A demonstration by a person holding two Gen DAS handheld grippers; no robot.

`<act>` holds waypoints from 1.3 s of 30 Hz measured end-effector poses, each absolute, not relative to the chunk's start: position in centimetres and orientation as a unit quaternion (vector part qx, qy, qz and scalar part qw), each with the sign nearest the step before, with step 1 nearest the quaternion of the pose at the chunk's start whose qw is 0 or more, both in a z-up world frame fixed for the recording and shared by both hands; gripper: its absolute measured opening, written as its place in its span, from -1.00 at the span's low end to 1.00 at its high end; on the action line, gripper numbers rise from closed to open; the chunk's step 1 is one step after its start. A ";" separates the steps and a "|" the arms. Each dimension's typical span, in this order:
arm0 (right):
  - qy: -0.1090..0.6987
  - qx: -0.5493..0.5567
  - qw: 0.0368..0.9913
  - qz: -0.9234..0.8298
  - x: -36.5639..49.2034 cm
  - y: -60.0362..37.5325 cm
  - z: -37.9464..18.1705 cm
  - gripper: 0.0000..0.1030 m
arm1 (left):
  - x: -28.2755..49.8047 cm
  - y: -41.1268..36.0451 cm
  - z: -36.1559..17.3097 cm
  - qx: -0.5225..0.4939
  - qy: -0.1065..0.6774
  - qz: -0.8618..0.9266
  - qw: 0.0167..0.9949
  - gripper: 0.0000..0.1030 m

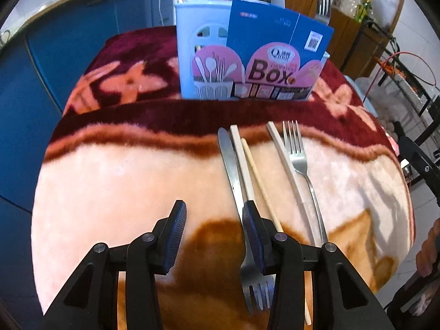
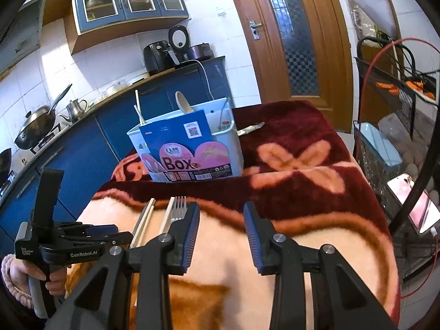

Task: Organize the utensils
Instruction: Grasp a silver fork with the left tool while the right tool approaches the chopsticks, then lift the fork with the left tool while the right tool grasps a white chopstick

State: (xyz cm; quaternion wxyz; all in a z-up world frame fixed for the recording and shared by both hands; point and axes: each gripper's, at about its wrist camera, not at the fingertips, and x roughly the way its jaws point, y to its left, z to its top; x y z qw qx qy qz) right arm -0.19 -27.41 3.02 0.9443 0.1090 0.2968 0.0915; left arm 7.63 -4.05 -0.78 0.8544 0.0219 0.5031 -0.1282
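Note:
Several utensils lie on the blanket-covered table (image 1: 123,181): a knife (image 1: 228,159), a white chopstick (image 1: 239,154), a wooden chopstick (image 1: 260,181), a white-handled knife (image 1: 284,156) and a fork (image 1: 295,148). Another fork (image 1: 257,286) points its tines toward the camera, its handle passing under my left gripper's right finger. My left gripper (image 1: 214,203) is open over bare blanket, with nothing between its pads. My right gripper (image 2: 220,206) is open too and holds nothing; the fork (image 2: 180,206) and chopsticks (image 2: 145,220) lie just left of it. The light blue utensil box (image 1: 192,55) (image 2: 228,148) stands behind.
The box holds a spoon (image 2: 184,104) and chopsticks (image 2: 139,110), with a blue card label (image 1: 275,44) in front. A metal utensil (image 2: 251,128) lies beyond it. A hand (image 2: 52,280) holds the left gripper (image 2: 90,231). Blue cabinets (image 1: 68,55) stand left, wire racks (image 2: 385,165) right.

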 end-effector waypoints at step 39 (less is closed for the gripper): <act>0.346 0.118 0.924 0.111 -0.1 -27.1 0.5 -0.20 | 9.4 -2.1 0.8 -0.035 0.463 -0.155 0.872 -0.87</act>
